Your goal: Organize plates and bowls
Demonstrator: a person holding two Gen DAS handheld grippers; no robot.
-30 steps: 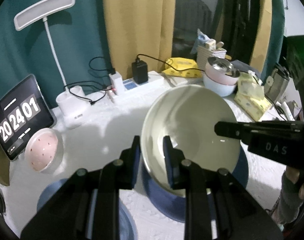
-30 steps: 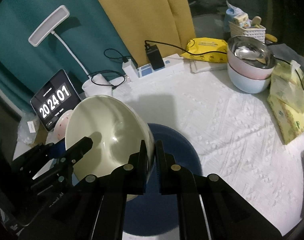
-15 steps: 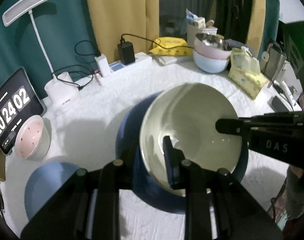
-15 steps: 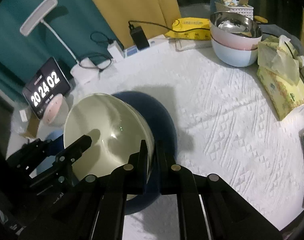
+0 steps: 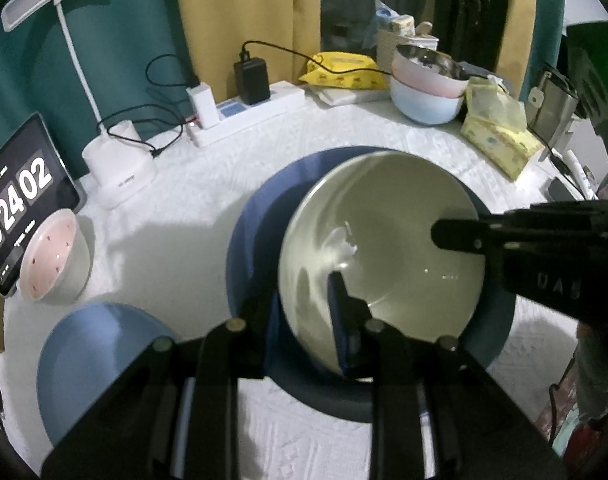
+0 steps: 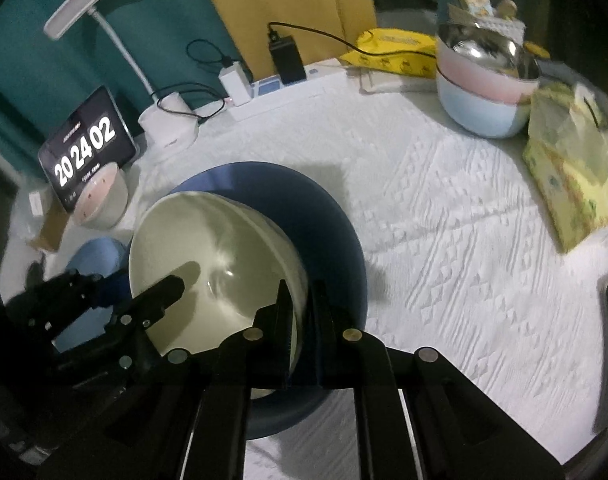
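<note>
We've got both jaws pinching opp. rims of the cream bowl (image 5: 384, 248), centre frame, to steady it over the dark blue plate (image 5: 252, 232).

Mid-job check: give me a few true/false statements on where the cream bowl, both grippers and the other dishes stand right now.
1. Both grippers clamp the cream bowl by its rim: left gripper, right gripper. True.
2. The bowl is over the dark blue plate. True.
3. The pink bowl is stacked on the blue plate. False: it sits apart, by the clock tablet.
4. The cream bowl holds food. False: it is empty.
</note>
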